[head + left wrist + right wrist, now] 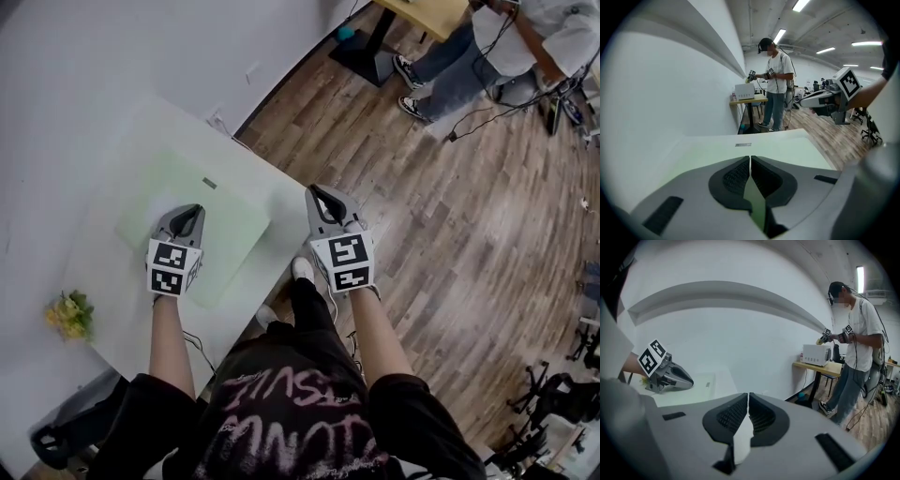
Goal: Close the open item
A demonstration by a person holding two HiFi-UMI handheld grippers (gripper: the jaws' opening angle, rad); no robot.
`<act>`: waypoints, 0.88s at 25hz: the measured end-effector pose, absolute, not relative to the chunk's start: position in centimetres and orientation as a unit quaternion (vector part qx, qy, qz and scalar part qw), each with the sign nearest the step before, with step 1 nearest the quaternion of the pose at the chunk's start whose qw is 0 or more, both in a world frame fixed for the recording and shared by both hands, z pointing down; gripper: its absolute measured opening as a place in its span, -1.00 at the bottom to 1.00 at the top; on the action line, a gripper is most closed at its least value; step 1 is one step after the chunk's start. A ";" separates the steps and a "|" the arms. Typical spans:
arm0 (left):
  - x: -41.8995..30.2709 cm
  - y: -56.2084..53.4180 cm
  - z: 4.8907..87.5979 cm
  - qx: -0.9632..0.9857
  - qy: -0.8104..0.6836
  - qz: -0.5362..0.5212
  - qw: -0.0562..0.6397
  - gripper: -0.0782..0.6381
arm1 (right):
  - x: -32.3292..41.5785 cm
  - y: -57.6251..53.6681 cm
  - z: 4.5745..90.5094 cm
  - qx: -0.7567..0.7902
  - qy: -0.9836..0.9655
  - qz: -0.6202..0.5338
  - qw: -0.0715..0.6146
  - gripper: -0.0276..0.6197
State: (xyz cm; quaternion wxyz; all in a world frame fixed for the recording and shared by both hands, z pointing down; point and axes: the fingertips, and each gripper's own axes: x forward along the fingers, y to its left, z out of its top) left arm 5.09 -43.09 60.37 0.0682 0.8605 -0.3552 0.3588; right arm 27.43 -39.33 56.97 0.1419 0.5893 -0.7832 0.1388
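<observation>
While both your tools sit with jaws pressed together, empty, your left gripper [192,212] hovers over the green mat [234,234] on the white table [267,187], right gripper [320,195] past its edge; open item: can't tell where.

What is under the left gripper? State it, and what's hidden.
Under the left gripper lies a pale green mat on the white table. The patch of mat directly below the gripper is covered, so nothing there can be checked.
</observation>
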 end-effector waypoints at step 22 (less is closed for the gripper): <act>5.1 -43.8 60.4 0.844 -0.382 0.371 0.063 -0.74 | 27.4 -42.2 57.4 0.555 -0.807 0.138 0.147 -0.83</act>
